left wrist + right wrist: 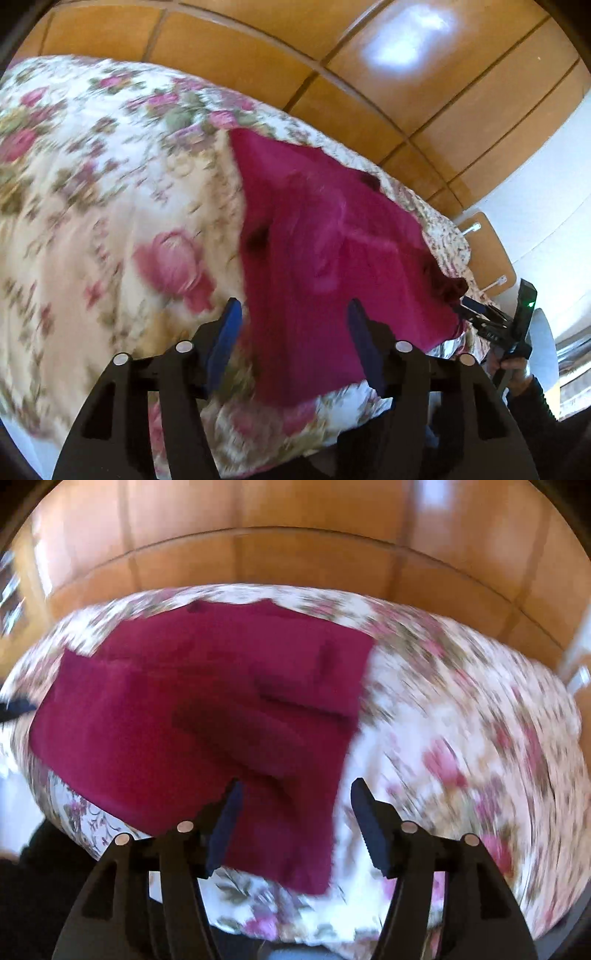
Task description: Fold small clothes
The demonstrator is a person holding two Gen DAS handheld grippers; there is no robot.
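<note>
Both wrist cameras look down and forward past their own fingers, from close above the bed's (92,206) near edge toward the wooden wall panels (295,554), the two views sharing the magenta garment (317,240) spread between them.

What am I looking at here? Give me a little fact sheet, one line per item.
garment: magenta cloth, spread mostly flat, some creases
surface: floral bedspread
left tongs: open, above the cloth's near edge, gripping nothing
right tongs: open, over the cloth's right edge, gripping nothing
backdrop: wooden panels
sharpness: both views motion-blurred
</note>
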